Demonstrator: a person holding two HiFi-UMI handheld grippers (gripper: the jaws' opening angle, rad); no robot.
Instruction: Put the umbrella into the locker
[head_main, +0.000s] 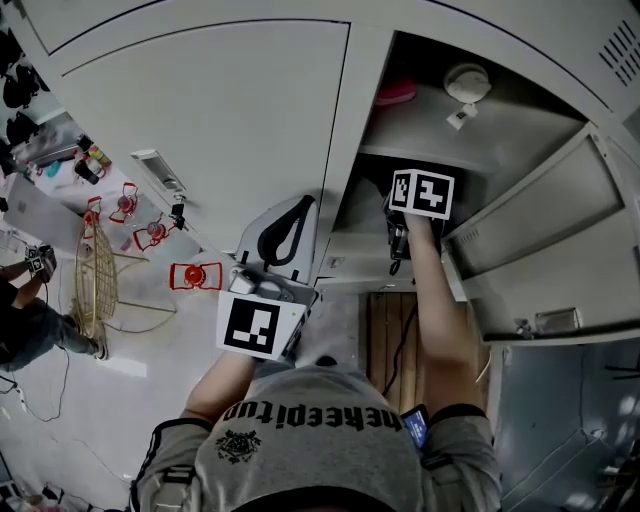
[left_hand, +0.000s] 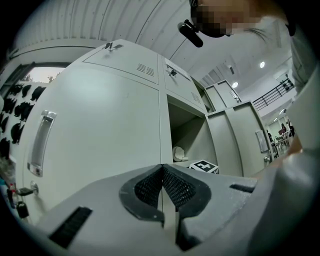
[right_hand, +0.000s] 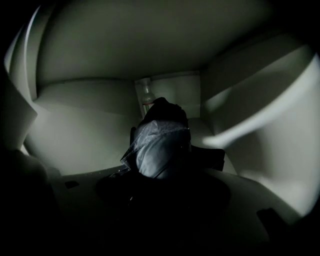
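The right gripper (right_hand: 161, 172) reaches deep into the open compartment of the locker (head_main: 520, 130), its jaws closed around the near end of the umbrella (right_hand: 160, 142); the umbrella is folded into a short dark bundle and points towards the back wall, already inside the compartment, though whether it rests on the floor there cannot be told in the gloom; it looks light enough for one gripper, with a stiff core under loose, glossy fabric that is likely to slide and bunch under the pads; the hold seems to be on the cloth-wrapped body, so a firm squeeze through to the shaft, or a hold on the handle, would be surer than pinching folds alone; the left gripper (left_hand: 162, 192) hangs outside before the closed door (left_hand: 100, 130), its ribbed pads (left_hand: 176, 187) pressed together with nothing between them.
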